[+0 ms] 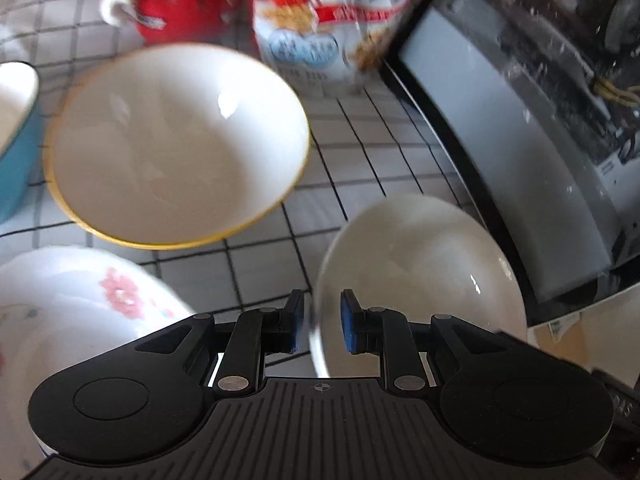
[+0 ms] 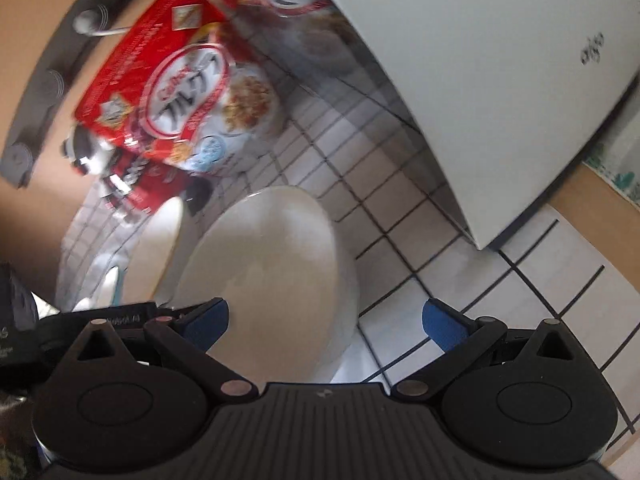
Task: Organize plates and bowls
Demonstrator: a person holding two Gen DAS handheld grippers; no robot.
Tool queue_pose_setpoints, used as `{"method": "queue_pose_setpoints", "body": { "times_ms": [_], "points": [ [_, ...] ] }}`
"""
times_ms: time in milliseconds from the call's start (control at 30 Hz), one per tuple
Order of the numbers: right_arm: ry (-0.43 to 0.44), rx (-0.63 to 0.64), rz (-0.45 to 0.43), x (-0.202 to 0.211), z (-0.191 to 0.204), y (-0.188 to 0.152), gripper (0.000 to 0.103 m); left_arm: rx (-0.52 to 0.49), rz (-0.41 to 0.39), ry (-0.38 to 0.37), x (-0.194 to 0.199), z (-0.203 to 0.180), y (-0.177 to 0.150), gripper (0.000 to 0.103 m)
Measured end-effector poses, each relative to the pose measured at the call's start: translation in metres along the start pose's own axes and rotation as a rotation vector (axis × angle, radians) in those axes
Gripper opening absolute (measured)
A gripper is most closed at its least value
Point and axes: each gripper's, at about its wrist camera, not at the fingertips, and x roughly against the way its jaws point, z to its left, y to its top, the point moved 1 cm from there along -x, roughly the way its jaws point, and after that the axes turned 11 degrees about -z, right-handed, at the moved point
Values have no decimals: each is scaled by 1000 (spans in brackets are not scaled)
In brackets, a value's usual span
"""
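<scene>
My left gripper (image 1: 322,326) is shut on the near rim of a plain white bowl (image 1: 420,264), which tilts above the checked tablecloth (image 1: 360,152). Ahead of it to the left sits a larger white bowl with a yellow rim (image 1: 180,144). At lower left lies a white floral dish (image 1: 80,300), and a blue dish (image 1: 16,140) shows at the left edge. In the right wrist view my right gripper (image 2: 326,320) stands wide open. The plain white bowl (image 2: 272,264) lies between its fingers, closer to the left one, and neither pad touches it.
A red and white cereal bag (image 1: 320,20) and a red figure-shaped container (image 1: 176,4) stand at the back. A white box with a black edge (image 1: 500,140) (image 2: 480,80) lies on the cloth to the right. The cereal bag (image 2: 180,92) also shows in the right wrist view.
</scene>
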Motion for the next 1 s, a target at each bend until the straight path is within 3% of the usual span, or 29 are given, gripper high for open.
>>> {"method": "queue_pose_setpoints", "body": {
  "times_ms": [133, 300, 400, 533, 800, 1000],
  "points": [
    [-28, 28, 0, -3, 2, -2, 103, -1, 22, -8, -15, -2, 3, 23],
    [-129, 301, 50, -17, 33, -16, 103, -69, 62, -12, -14, -4, 0, 21],
    [-166, 378, 56, -19, 41, -24, 103, -107, 87, -33, -7, -3, -6, 20],
    [-140, 305, 79, -15, 33, -16, 103, -118, 112, -75, 5, 3, -15, 20],
    [-83, 84, 144, -15, 11, 7, 103, -112, 108, -64, 1, 5, -10, 20],
    [-85, 170, 165, -17, 19, 2, 103, -126, 126, -46, -11, 0, -2, 24]
  ]
}}
